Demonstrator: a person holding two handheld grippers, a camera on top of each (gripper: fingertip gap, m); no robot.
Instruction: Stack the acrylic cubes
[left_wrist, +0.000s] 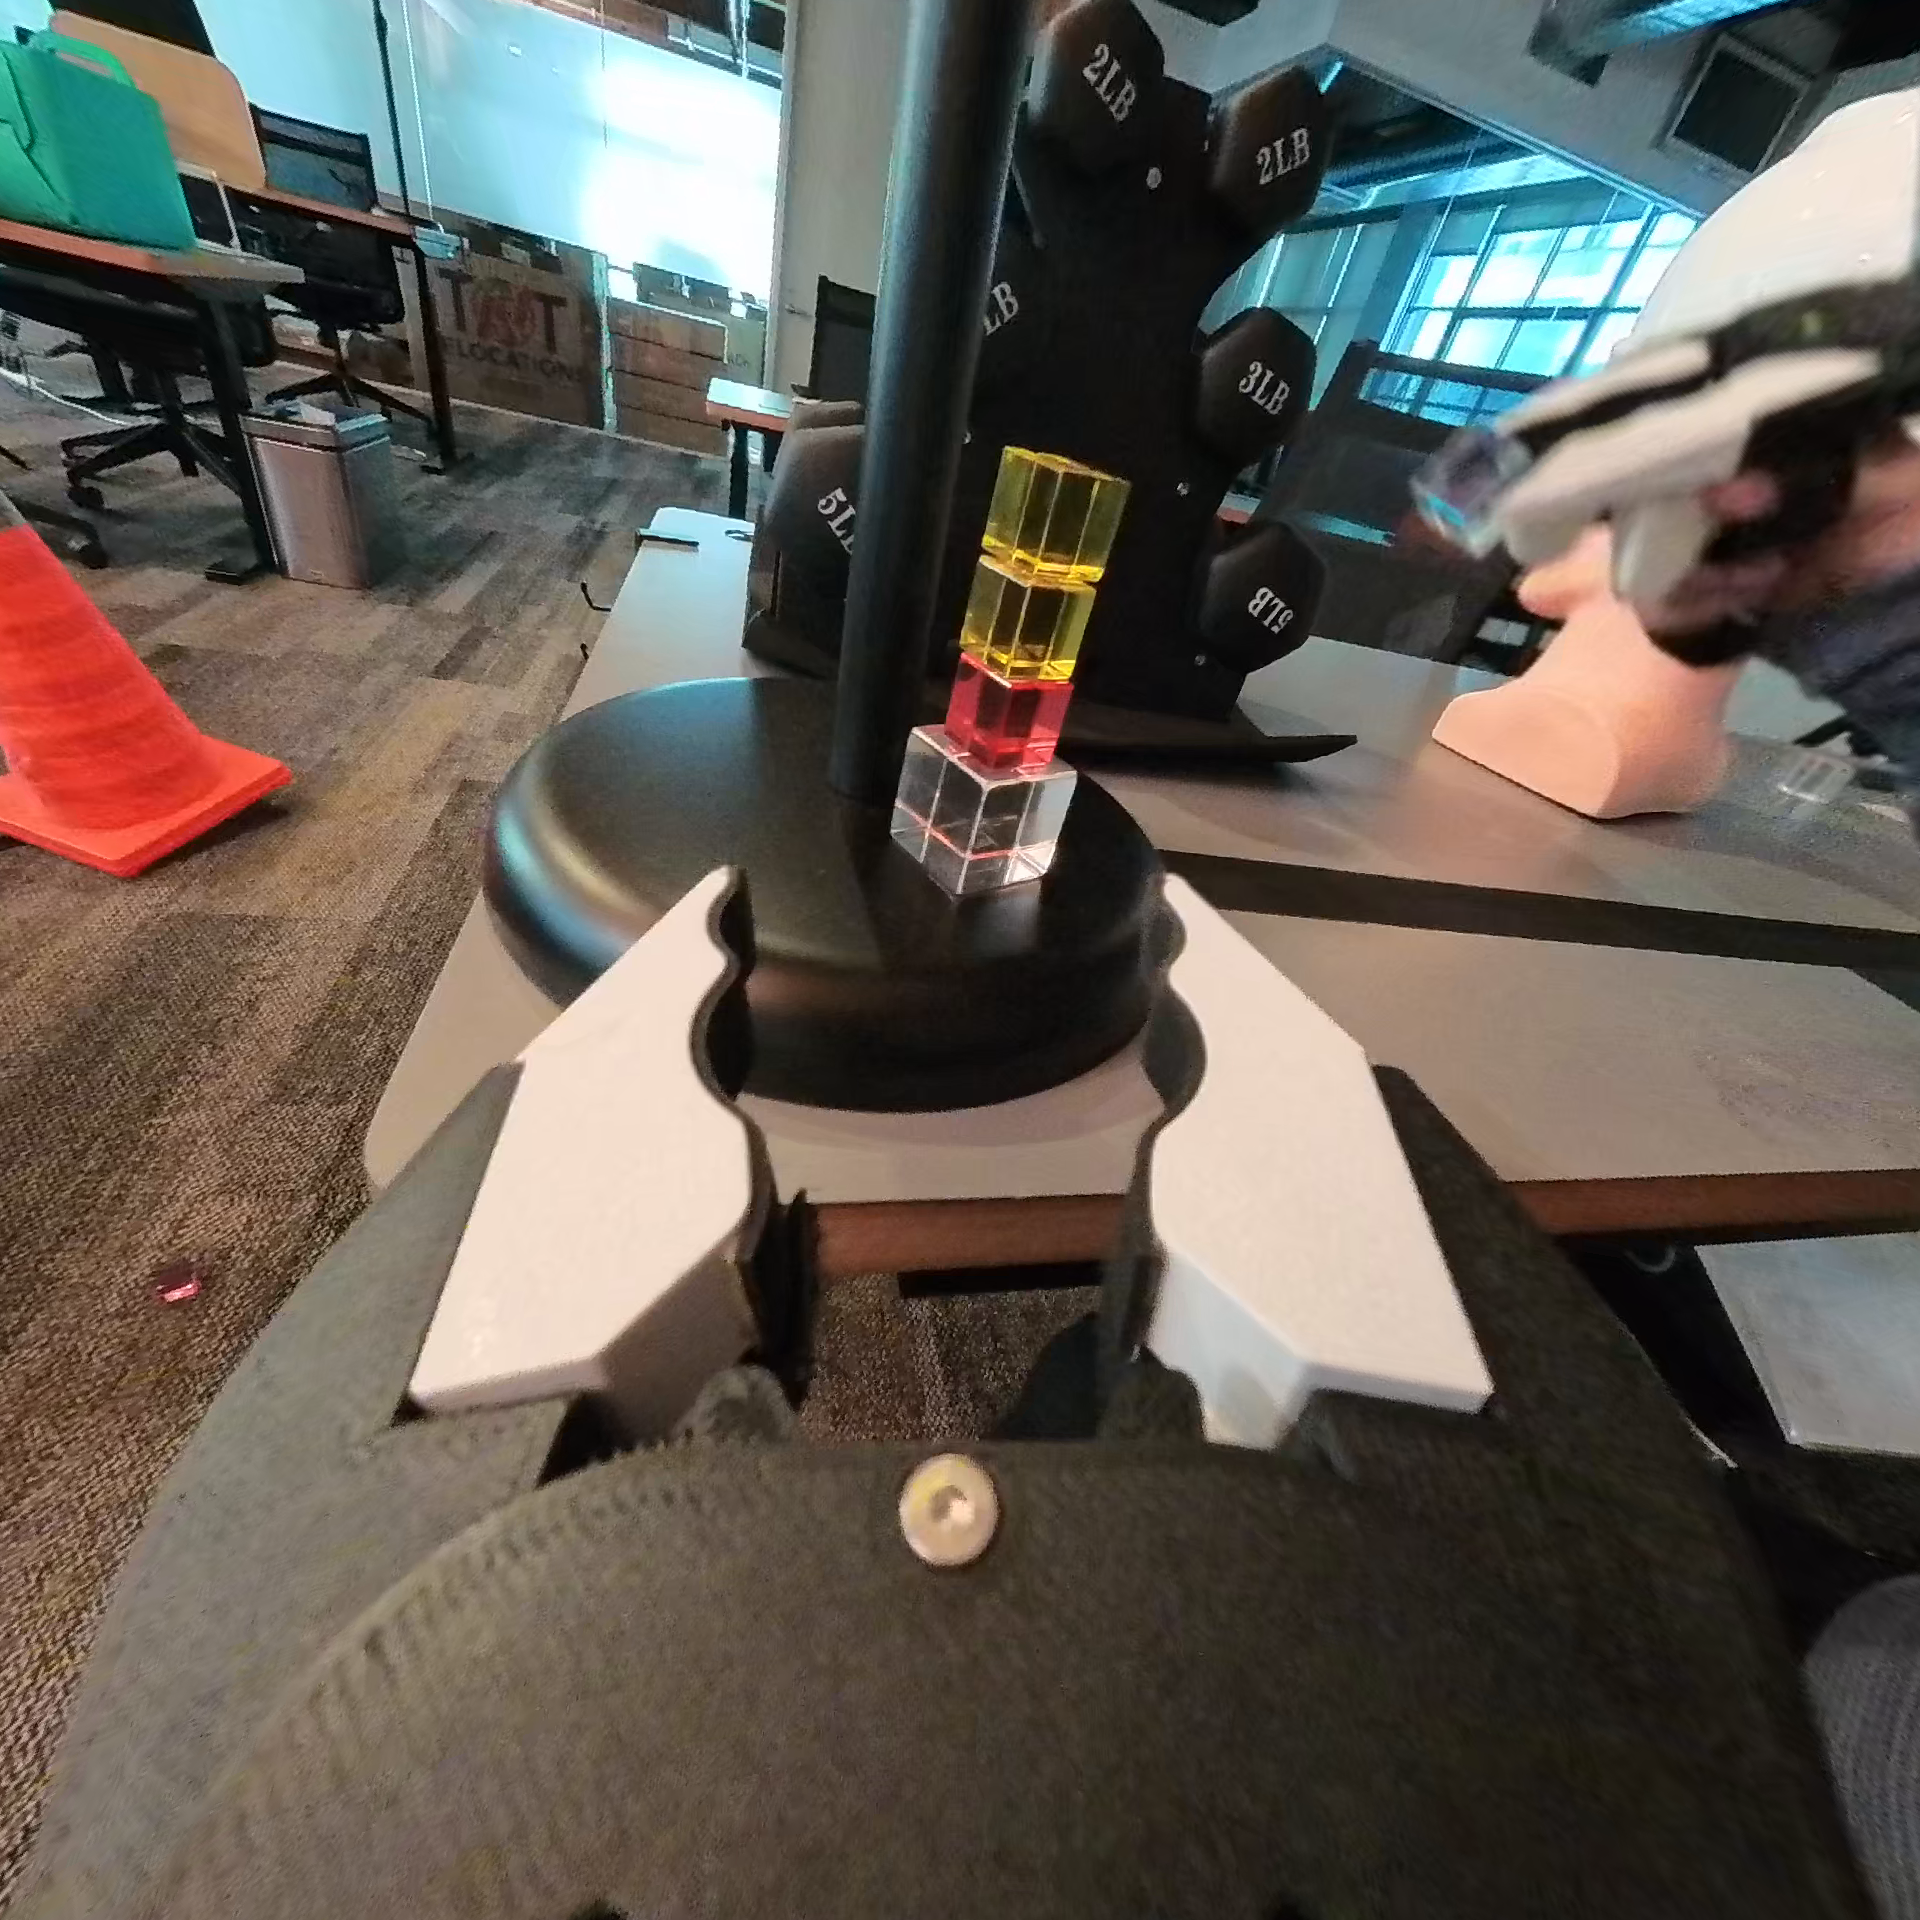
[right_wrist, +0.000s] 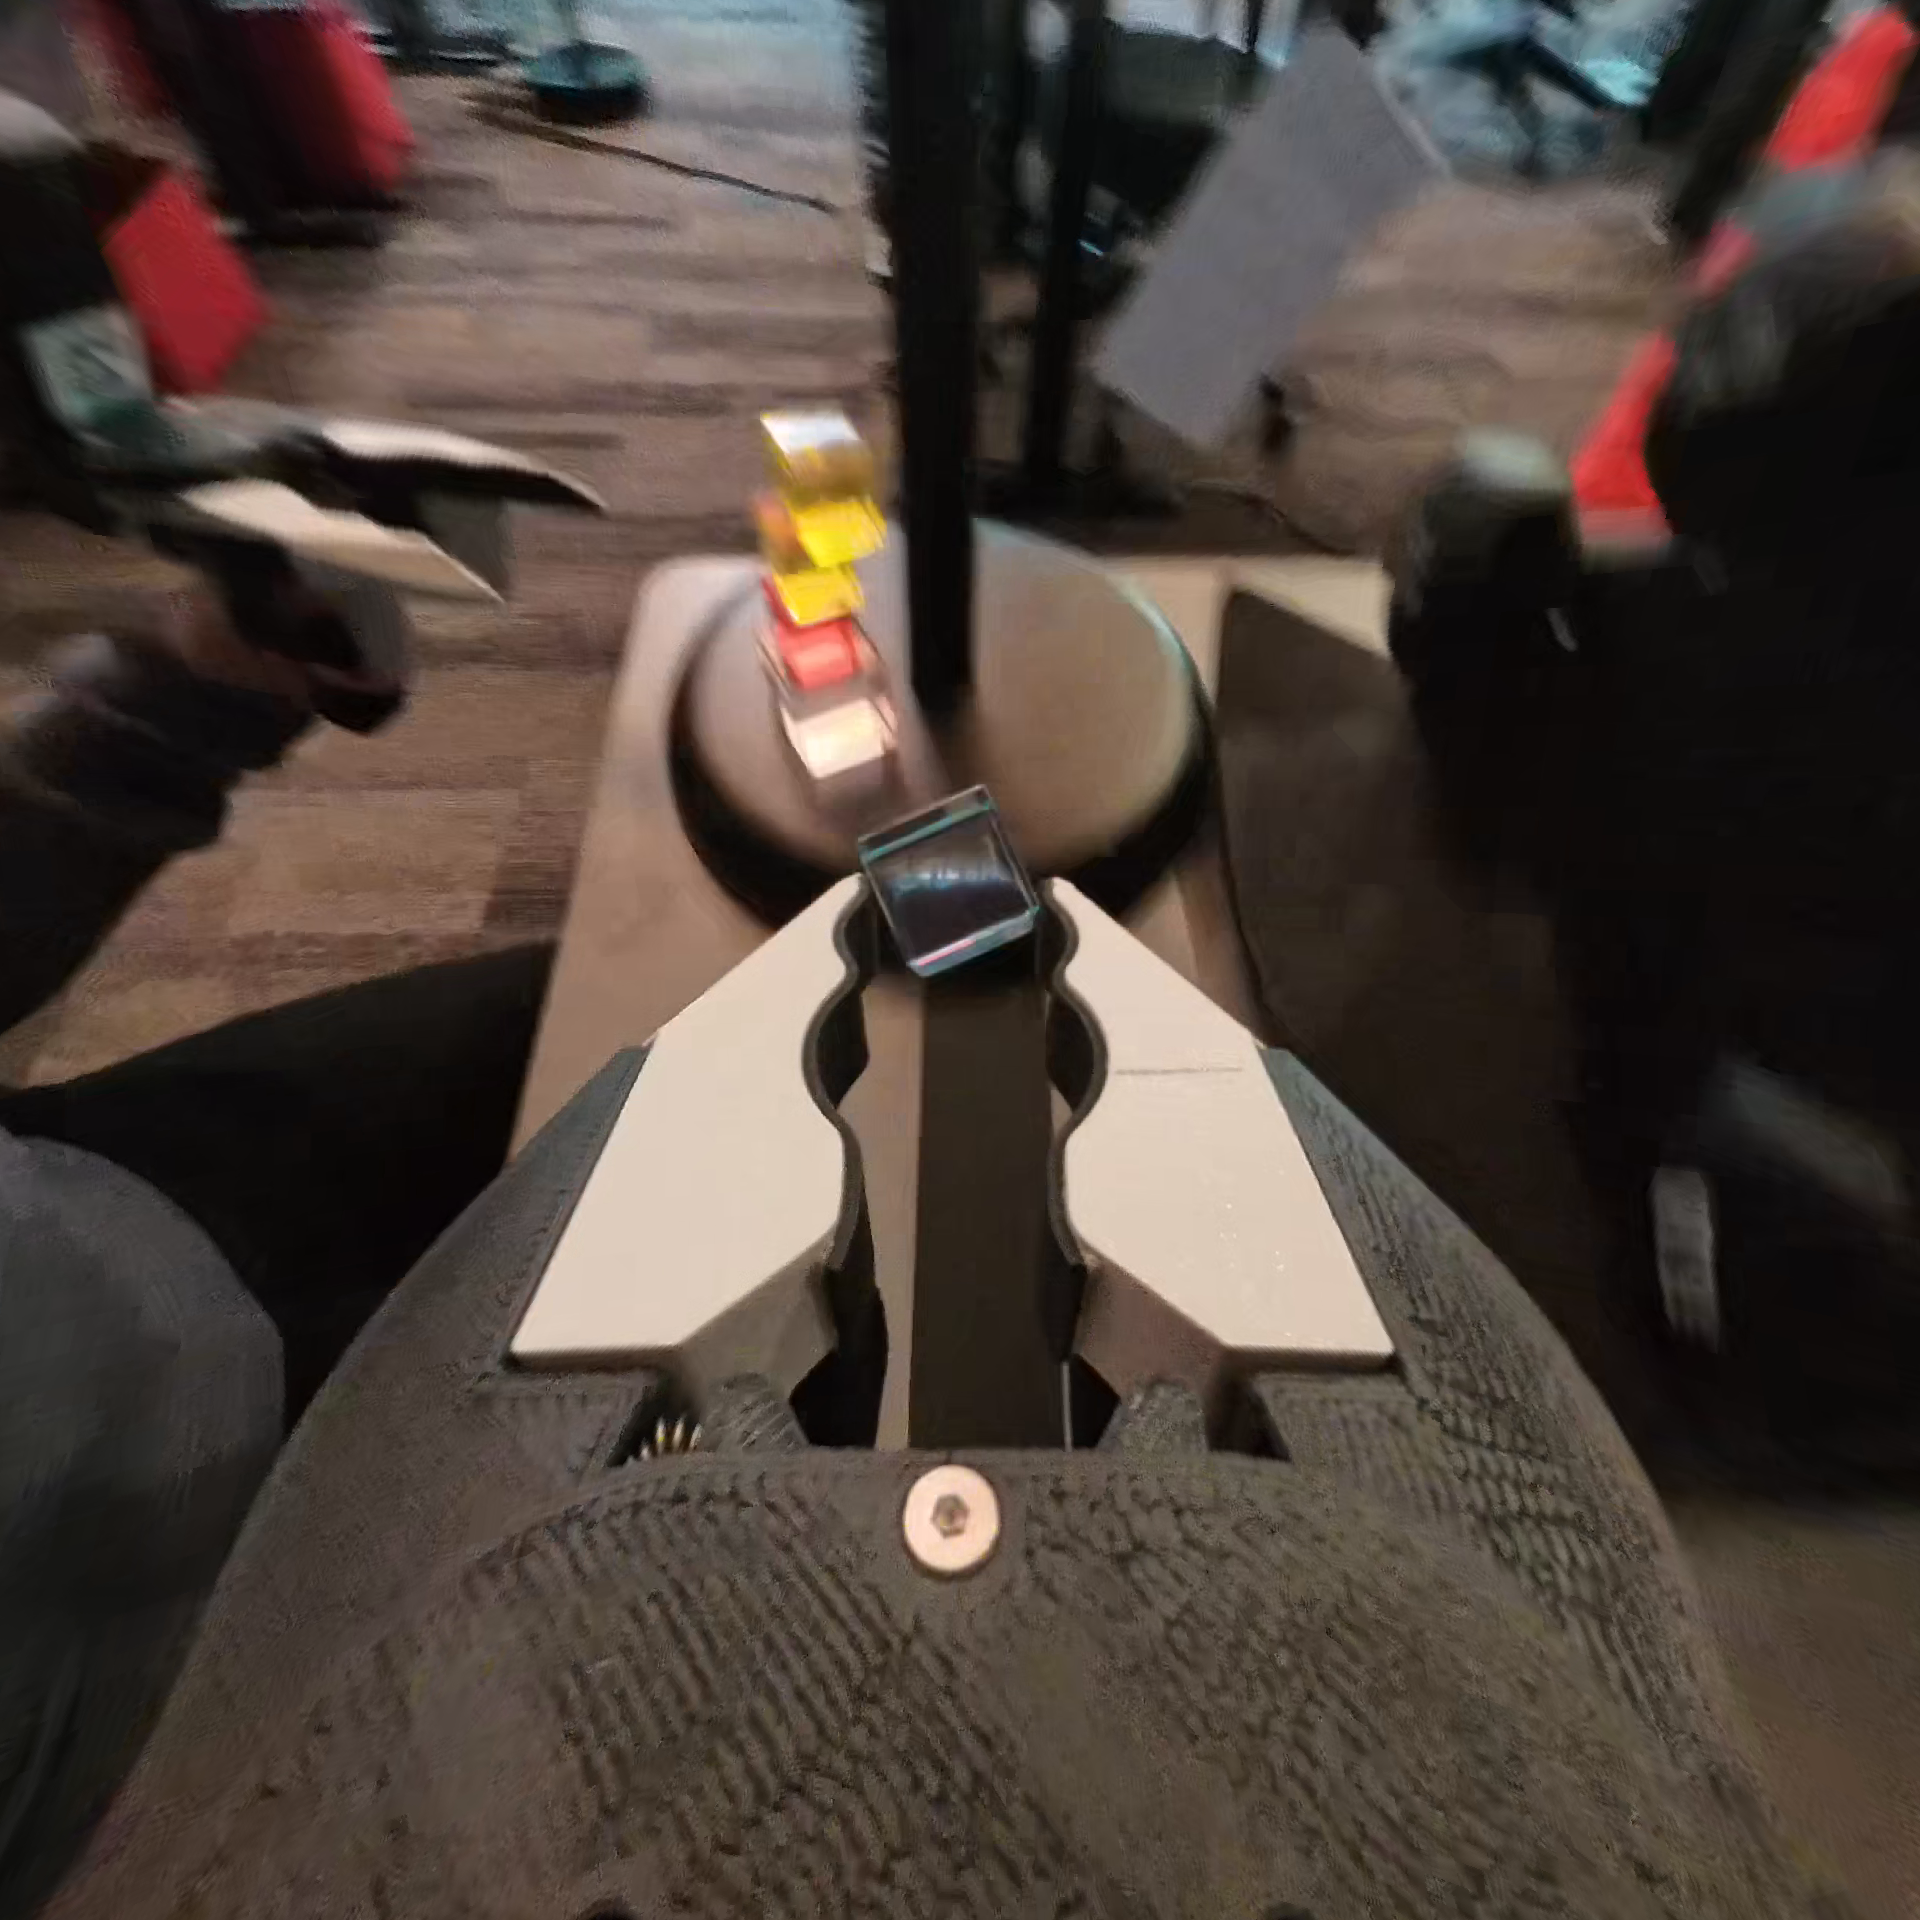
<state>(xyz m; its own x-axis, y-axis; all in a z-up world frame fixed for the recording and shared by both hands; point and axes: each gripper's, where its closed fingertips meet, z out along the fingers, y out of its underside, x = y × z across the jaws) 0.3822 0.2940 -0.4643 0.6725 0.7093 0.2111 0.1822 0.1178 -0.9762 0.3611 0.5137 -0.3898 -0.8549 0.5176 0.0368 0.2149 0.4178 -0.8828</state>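
Pinching a clear cube (right_wrist: 948, 896) between their white fingertips (right_wrist: 1081, 935), the right tongs (right_wrist: 951, 914) hang above the table (right_wrist: 613, 831), their pads pressed on the cube's two sides; the cube sits tilted at the very tips. In the left wrist view the same tongs show at the right edge, blurred, with the cube (left_wrist: 1455, 497) at their front.

Just ahead of the held cube stands a stack of four cubes: a larger clear cube (left_wrist: 982, 826) at the bottom, a red cube (left_wrist: 1008, 717) on it, and two yellow cubes (left_wrist: 1044, 566) on top, the uppermost shifted a little to one side. The stack rests on a round black base (left_wrist: 644, 831), just beside the black pole (left_wrist: 925, 364) that rises from it.

The left tongs (left_wrist: 951, 935) are spread wide with nothing between them, low at the near edge of the base, the fingertips (left_wrist: 686, 935) on either side of its rim.

Behind the base stands a black rack of dumbbells (left_wrist: 1174, 343), and to its right a pale pink form (left_wrist: 1590, 717) lies on the table. On the floor to the left are an orange cone (left_wrist: 94, 707), a small red cube (left_wrist: 179, 1288) and a metal bin (left_wrist: 312, 499).
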